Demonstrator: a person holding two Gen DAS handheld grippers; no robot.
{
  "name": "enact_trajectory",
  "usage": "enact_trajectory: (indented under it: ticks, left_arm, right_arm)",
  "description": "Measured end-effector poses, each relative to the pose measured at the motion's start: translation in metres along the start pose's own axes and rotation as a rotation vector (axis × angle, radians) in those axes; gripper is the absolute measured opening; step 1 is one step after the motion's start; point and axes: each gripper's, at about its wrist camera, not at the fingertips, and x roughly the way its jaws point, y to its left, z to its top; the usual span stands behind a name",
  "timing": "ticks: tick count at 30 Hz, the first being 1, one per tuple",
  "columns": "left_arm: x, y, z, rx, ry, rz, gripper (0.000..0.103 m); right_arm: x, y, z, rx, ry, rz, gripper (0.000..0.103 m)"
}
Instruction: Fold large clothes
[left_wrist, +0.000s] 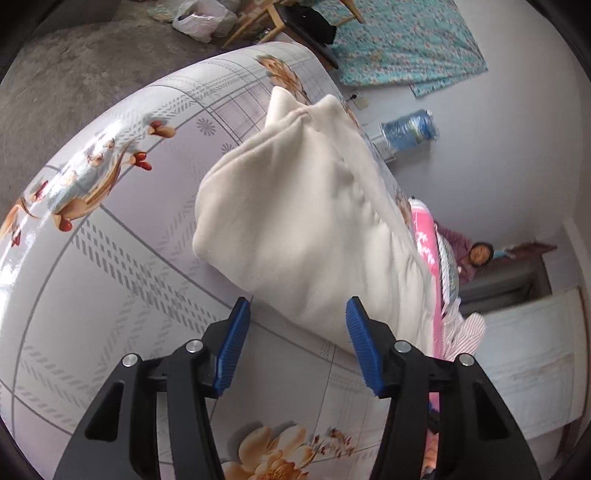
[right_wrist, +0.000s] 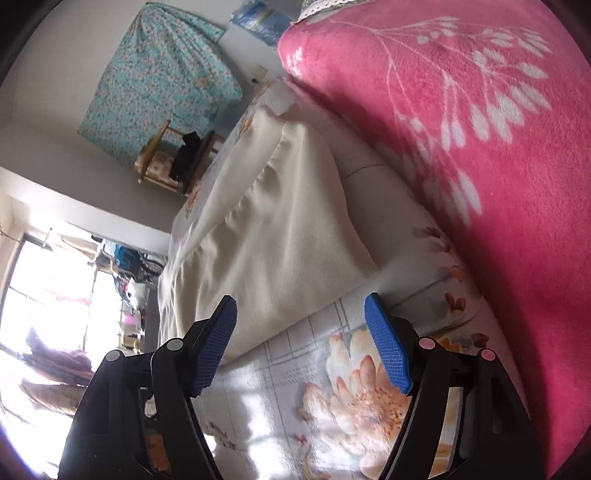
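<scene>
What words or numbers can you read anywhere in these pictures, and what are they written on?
None can be read.
The blue water bottle on the dispenser has a label, but it is too blurred to read.
The bed sheet, pink blanket and cream garment carry only patterns or no print.

No readable text, label, brand, number or sign in either wrist view

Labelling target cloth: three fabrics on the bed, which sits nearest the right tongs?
The plain cream garment, just ahead of the open right tongs. The pink leaf-print blanket lies off to the side; the floral bedsheet is underneath.
</scene>
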Motion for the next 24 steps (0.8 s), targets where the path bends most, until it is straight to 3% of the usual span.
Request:
enact_trajectory:
  ticks: [2, 4, 5, 7, 10, 12, 14, 17, 21, 24]
  left_arm:
    - [0.003, 0.005, 0.006, -0.064, -0.019, -0.029, 0.051]
    - [0.004, 0.006, 0.007, -0.113, -0.05, -0.023, 0.048]
    - [0.005, 0.006, 0.007, -0.126, -0.07, -0.008, 0.042]
    - [0.008, 0.002, 0.006, -0.14, -0.112, 0.037, 0.033]
    - [0.008, -0.017, 0.003, -0.047, -0.159, 0.156, 0.016]
    - [0.002, -0.038, -0.004, 0.073, -0.203, 0.223, 0.012]
    - [-0.008, -0.055, -0.013, 0.172, -0.246, 0.267, 0.011]
    - [-0.031, -0.061, -0.023, 0.222, -0.257, 0.262, 0.01]
    - [-0.062, -0.039, -0.041, 0.202, -0.177, 0.208, 0.011]
    - [-0.08, -0.009, -0.058, 0.163, -0.08, 0.171, 0.016]
  right_arm:
    - [0.006, 0.001, 0.004, 0.03, -0.038, -0.022, 0.067]
    - [0.01, 0.004, 0.005, 0.039, -0.086, -0.052, 0.058]
    - [0.013, 0.006, 0.005, 0.033, -0.104, -0.07, 0.055]
    - [0.019, 0.011, 0.004, 0.008, -0.124, -0.112, 0.033]
    - [0.018, 0.016, 0.002, -0.035, -0.146, -0.141, 0.019]
    - [0.009, 0.026, 0.0, -0.092, -0.164, -0.137, 0.015]
    - [-0.002, 0.041, -0.005, -0.169, -0.182, -0.143, 0.014]
    - [-0.017, 0.052, -0.012, -0.224, -0.182, -0.142, 0.013]
    - [-0.038, 0.039, -0.027, -0.216, -0.131, -0.119, 0.014]
    - [-0.043, 0.018, -0.037, -0.184, -0.041, -0.12, 0.023]
